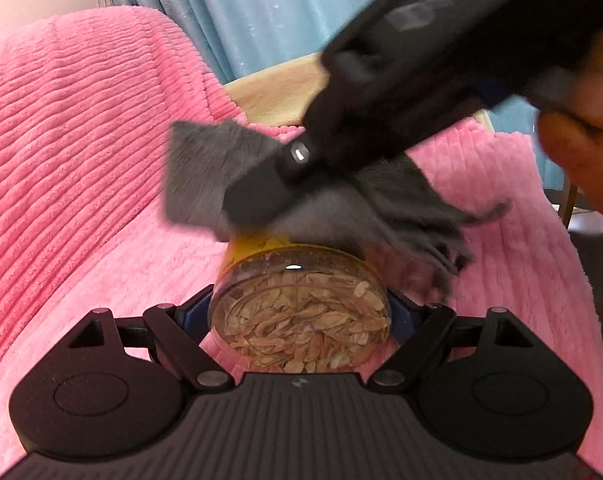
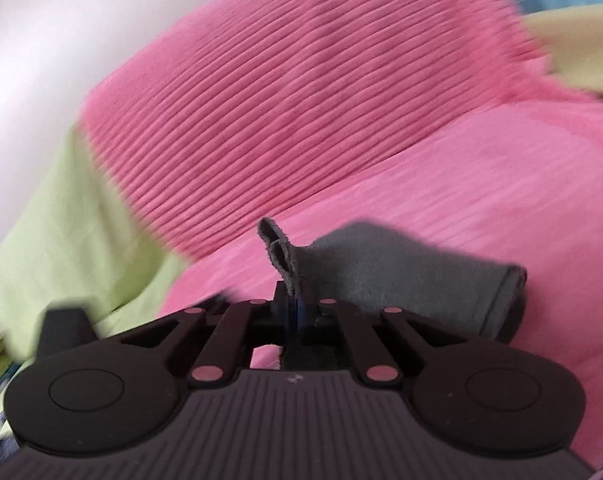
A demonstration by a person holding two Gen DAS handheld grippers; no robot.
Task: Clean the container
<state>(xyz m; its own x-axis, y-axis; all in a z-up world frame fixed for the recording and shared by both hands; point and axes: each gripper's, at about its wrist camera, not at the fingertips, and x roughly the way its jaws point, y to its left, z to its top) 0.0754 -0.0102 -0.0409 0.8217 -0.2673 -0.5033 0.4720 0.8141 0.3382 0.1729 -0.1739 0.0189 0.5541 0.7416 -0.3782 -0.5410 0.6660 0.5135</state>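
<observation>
A home, most likely a bedroom or living room. A fluffy pink ribbed blanket covers a soft, cushioned piece of furniture, either a bed or a sofa; which one is unclear. Behind it hangs a light blue curtain dotted with small silvery stars. A pale green sheet shows beside the blanket, and a plain white wall rises behind it.

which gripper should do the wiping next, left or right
Right. The right gripper is shut on the grey cloth, already draped over the jar. The left gripper is clamped on the jar, steadying it.
</observation>
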